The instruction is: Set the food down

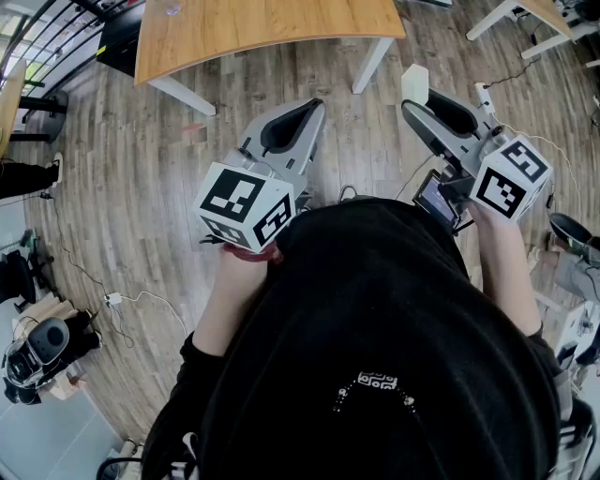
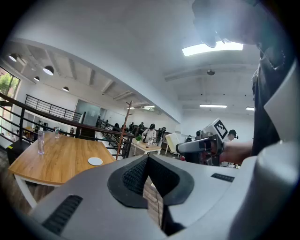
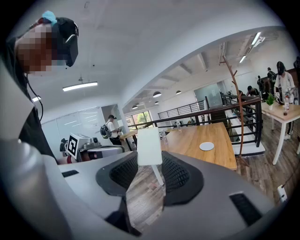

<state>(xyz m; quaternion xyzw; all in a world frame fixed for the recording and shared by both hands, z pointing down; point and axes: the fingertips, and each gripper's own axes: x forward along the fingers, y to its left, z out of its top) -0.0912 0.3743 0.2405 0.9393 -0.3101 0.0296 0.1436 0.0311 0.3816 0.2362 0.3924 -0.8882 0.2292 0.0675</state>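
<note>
While it hangs out over bare floor, the right gripper [image 1: 412, 94]: tongs set fairly wide and closed on the white food piece [image 1: 415, 80] — a flat pale slab pinched at the very tips, upper right of centre in the head view.
Left gripper [image 1: 314, 105]: tongs narrow, tips together, nothing between them; it sits just left of centre, idle.
White food piece, right gripper view [image 3: 149, 146]: upright above the pads at centre frame, with most of it standing proud of the grip.
Wooden table [image 1: 262, 28]: along the top of the head view, well apart from both grippers.
White disc [image 3: 206, 146]: lies on the table, right of centre in the right gripper view — likely the landing spot, though that is a guess.
Floor [image 1: 141, 187]: directly below the slab, nothing to catch it.
Risk one: the hold is shallow, so a jolt on the way to the table could let the slab pivot or slip out.
Risk two: squeezing harder to compensate might crack a soft piece.
Risk three: let go while upright, the slab would probably topple off the disc.
</note>
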